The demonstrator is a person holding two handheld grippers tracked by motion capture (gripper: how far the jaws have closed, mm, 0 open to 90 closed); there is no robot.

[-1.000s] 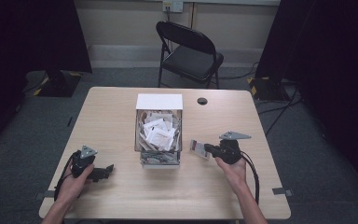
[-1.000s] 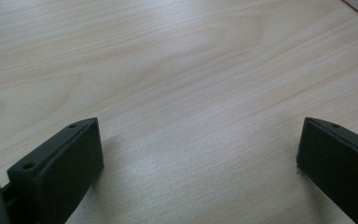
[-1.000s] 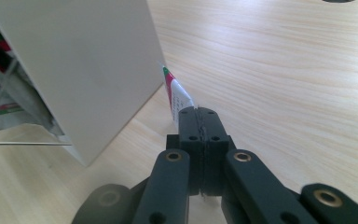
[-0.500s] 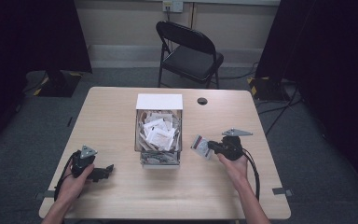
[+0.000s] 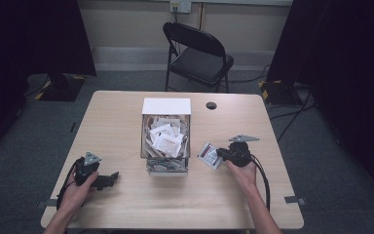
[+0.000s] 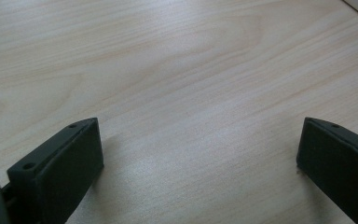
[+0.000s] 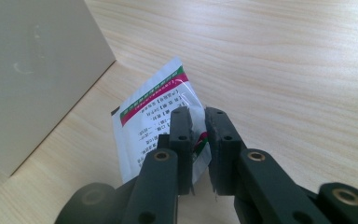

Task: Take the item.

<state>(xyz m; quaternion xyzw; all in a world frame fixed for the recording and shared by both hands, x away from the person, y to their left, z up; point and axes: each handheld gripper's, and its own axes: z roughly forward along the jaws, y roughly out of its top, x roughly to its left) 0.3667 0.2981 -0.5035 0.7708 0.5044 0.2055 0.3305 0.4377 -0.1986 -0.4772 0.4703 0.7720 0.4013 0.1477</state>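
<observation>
Near the person's side of the box (image 5: 166, 141), the left gripper (image 5: 108, 179) rests on the table (image 5: 126, 122), jaws wide apart. Right of the box, the right gripper (image 7: 198, 116) clamps a sachet (image 7: 144, 126) — it has edged rightwards, so the sachet is leaving the box.

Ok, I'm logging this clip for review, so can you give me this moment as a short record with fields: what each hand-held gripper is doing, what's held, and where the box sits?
left hand-held gripper: open, holding nothing, low over the bare table
right hand-held gripper: shut on a sachet
sachet: white with a green and red band, pinched at one edge, right of the box
box: mid-table, open, full of similar sachets
chair: black, beyond the table's far edge
</observation>
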